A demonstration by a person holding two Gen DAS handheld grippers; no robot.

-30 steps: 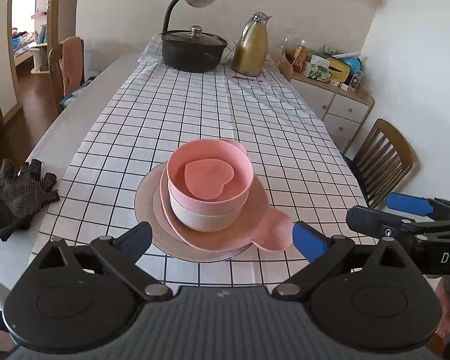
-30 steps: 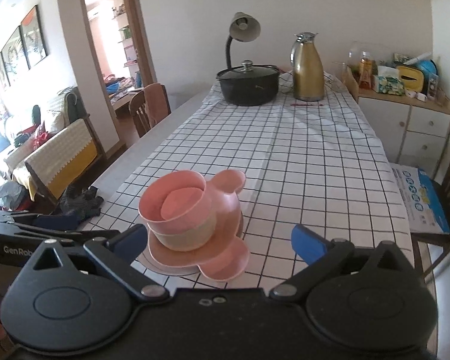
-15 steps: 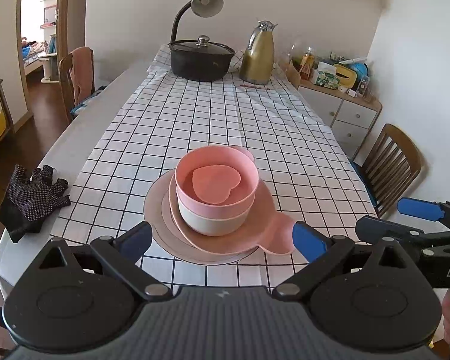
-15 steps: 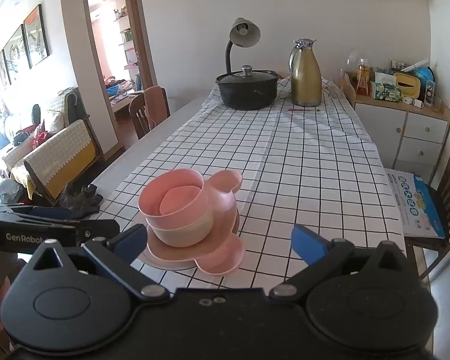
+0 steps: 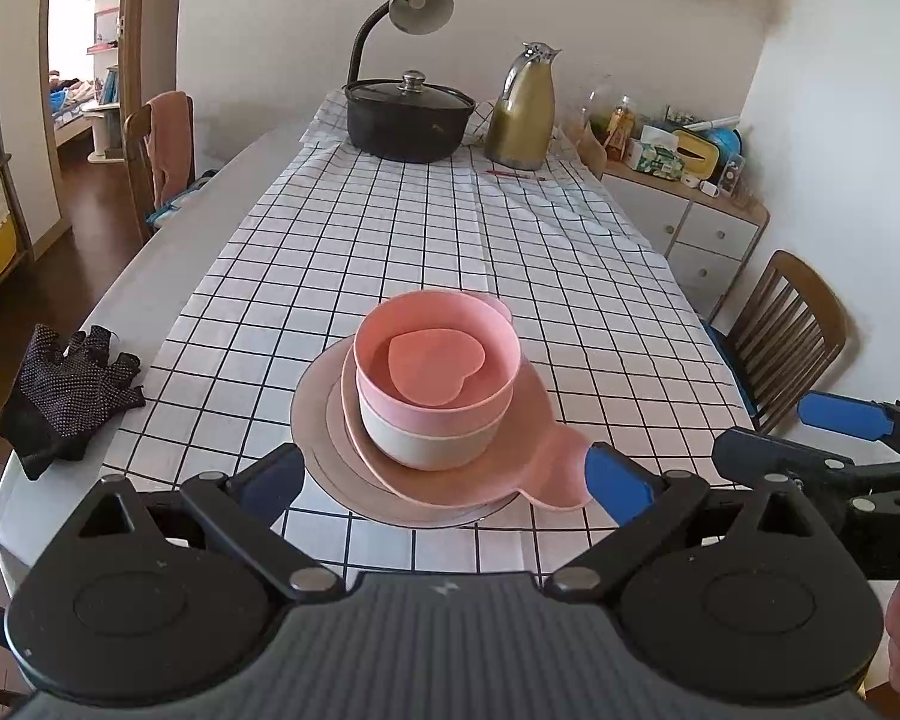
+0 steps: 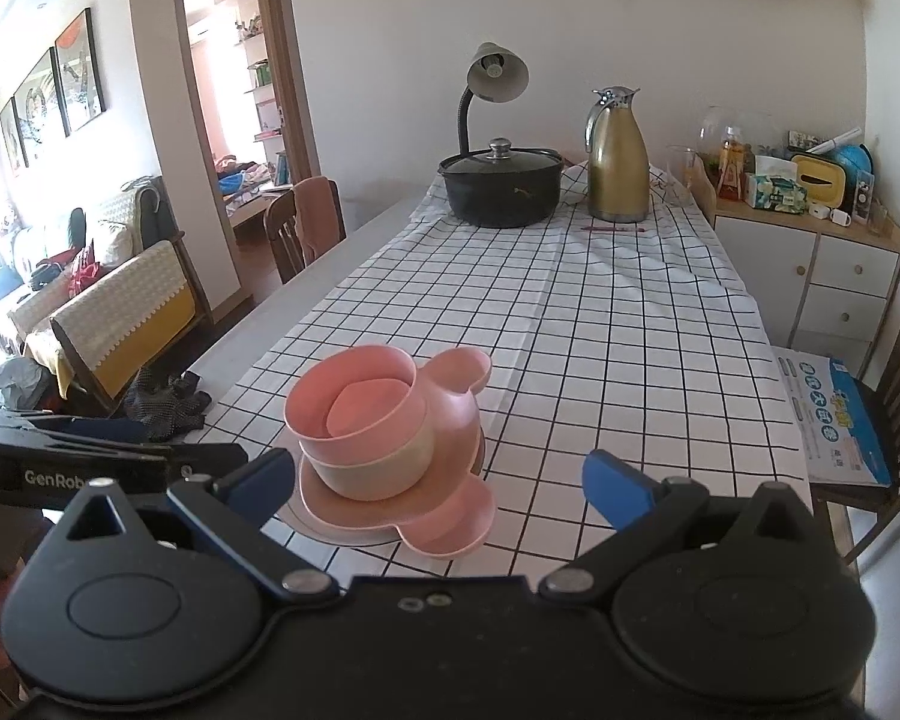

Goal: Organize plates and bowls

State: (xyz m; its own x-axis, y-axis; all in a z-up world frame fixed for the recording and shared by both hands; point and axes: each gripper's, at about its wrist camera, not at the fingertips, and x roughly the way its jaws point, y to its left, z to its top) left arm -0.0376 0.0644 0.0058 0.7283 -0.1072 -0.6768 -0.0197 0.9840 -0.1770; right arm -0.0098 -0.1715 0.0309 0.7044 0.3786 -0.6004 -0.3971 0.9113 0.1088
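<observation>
My left gripper (image 5: pixel 444 477) and my right gripper (image 6: pixel 438 483) both hang with jaws spread wide and nothing between them, short of the stack at the near end of the checked tablecloth (image 5: pixel 390 228). There the pink bowl (image 5: pixel 438 360), a small heart-shaped dish (image 5: pixel 437 366) lying inside it, nests in a cream bowl (image 5: pixel 432 441) on a pink eared plate (image 5: pixel 546 474) over a brownish round plate (image 5: pixel 315 420). With everything gathered in one pile, I judge the sorting essentially done, nothing loose remaining in sight.

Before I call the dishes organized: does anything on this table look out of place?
The stack sits neat and upright. The odd item is a pair of black gloves on the bare table edge, left of the checked cloth. A red pen lies beside the gold jug.
</observation>
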